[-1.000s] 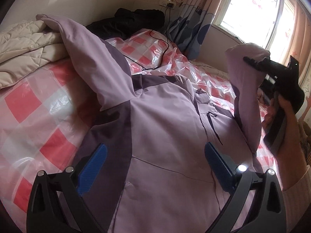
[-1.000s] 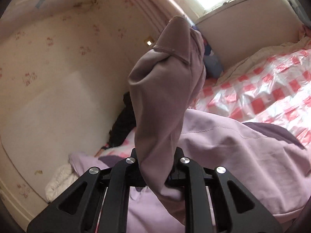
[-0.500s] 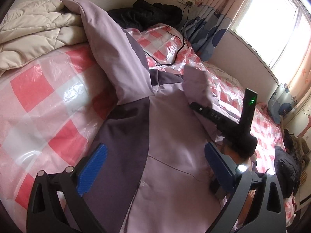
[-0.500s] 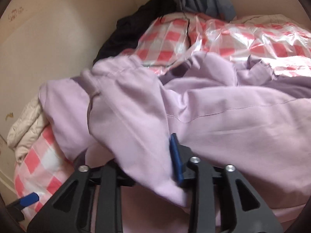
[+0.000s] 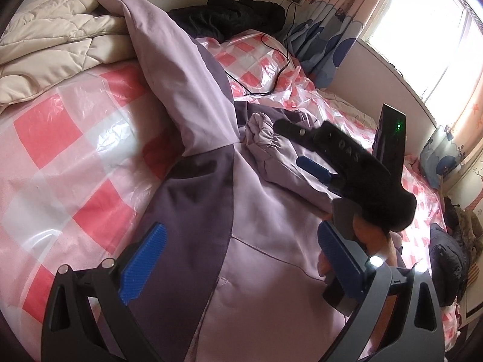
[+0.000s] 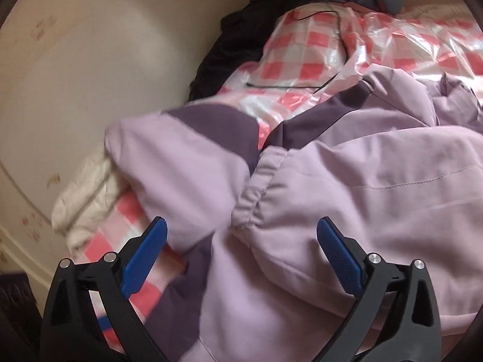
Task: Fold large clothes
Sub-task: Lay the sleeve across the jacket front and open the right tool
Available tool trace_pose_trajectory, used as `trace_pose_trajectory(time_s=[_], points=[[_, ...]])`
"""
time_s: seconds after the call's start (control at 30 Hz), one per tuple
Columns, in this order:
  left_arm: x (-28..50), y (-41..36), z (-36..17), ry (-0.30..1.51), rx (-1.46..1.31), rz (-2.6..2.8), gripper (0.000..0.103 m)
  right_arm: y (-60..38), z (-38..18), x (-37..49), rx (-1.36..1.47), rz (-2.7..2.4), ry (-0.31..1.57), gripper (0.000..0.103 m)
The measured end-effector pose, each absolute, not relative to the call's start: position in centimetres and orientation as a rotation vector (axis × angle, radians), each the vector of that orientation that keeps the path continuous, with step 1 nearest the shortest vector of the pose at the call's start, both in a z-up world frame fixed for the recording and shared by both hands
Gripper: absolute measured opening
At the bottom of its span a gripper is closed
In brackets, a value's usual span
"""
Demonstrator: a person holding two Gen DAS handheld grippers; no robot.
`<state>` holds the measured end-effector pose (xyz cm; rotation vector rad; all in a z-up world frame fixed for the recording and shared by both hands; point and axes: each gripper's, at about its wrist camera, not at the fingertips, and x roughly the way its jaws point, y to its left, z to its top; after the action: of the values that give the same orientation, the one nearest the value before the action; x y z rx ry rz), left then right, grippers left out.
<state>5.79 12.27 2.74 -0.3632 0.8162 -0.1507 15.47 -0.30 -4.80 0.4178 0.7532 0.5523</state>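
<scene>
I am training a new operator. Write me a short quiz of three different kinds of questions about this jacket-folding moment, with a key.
1. True or false: the right gripper is closed on the sleeve cuff.
2. Multiple choice: what lies on the checked plastic sheet beyond the jacket, toward the wall socket? A) a black cable B) a pair of scissors C) a book
3. Fill in: the folded right sleeve rests across the jacket's ____, its cuff pointing toward the other sleeve.

Key
1. False: its blue fingers stand wide apart, with the cuff lying loose in front of them.
2. A: the black cable.
3. Front (chest).

The left gripper is open too.
</scene>
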Motion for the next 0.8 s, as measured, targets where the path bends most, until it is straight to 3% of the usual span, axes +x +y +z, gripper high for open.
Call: trace_pose_trajectory(time_s=[0.17, 0.37, 0.57, 0.63, 0.7, 0.8], points=[[5.8, 12.3, 2.7, 0.823, -0.356, -0.157, 0.096, 1.9, -8.1, 18.4, 0.305, 0.462, 0.987, 0.096], [5.6, 12.2, 2.9, 0.817, -0.343, -0.159, 0.096, -4.5, -2.3, 14.5, 0.475, 0.464, 0.686, 0.096], [5.8, 12.4, 2.8, 0.819, -0.353, -0.157, 0.096, -16.6, -1.4, 10.9, 0.541, -0.039, 0.494, 0.096], [5.9, 12.4, 2.7, 0.829, -0.363, -0.154, 0.096, -20.7, -3.8, 11.6, 0.589, -0.22, 0.574, 0.096], [6.0, 12.2, 2.6, 0.835, -0.363, -0.162, 0.096, -22.6, -7.6, 14.5, 0.597, -0.189, 0.801, 0.096], [6.1, 12.0, 2.4, 0.838, -0.343, -0.16, 0.096, -22.3, -5.5, 13.5, 0.594, -0.114, 0.758, 0.096]])
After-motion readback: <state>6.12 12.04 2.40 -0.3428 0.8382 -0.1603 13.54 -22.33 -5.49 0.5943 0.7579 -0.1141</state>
